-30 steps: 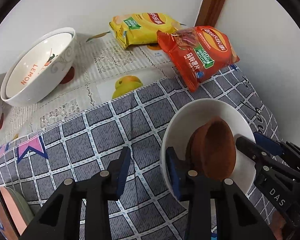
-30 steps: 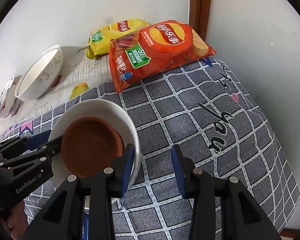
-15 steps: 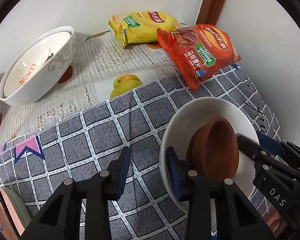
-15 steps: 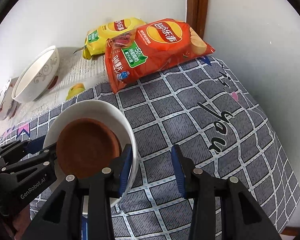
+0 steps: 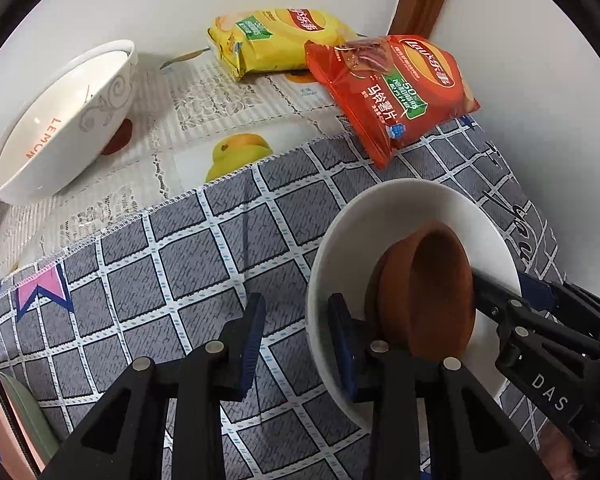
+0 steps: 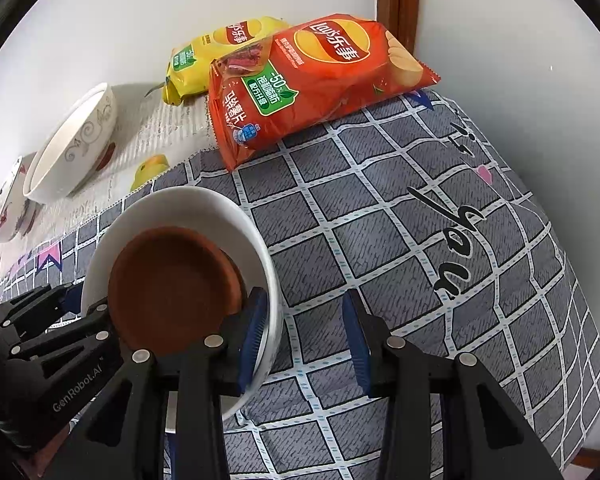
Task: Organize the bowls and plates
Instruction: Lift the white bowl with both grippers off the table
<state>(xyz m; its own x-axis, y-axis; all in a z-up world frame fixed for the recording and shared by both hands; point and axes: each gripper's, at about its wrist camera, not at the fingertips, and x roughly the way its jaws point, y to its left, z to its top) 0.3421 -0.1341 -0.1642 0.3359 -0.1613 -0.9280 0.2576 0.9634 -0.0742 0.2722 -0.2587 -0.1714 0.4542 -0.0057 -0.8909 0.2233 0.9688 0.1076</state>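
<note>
Two tongs in view, both over the grey checked cloth [image 6: 400,240] on the counter. One white bowl [image 5: 404,216] sits on that cloth with one brown dish [image 5: 432,292] tilted inside it, leaning on the bowl's wall. Left tongs [image 5: 296,340]: jaws closing, straddling the near rim of the white bowl, one finger outside on the cloth side, the other inside next to the brown dish; pads not seen pressing the rim. Right tongs [image 6: 306,338]: jaws apart, left finger against the white bowl's rim by the brown dish, right finger over bare cloth; can't tell if anything is actually clamped, nothing visibly between the pads. Farther back, on the fruit-print cloth [image 5: 236,120], one large white bowl with LEMON lettering [image 5: 60,128], seemingly a second bowl nested in it, rim line only, not sure. One more patterned dish [image 6: 8,200] at the far left edge in the right view, partly cut off. Two chip bags by the wall: one yellow bag [image 5: 276,40], one red bag [image 5: 396,92], the red one overlapping the yellow and lying partly on the checked cloth. Pink and green rims [image 5: 16,424] at the lower left corner of the left view, count unclear.
</note>
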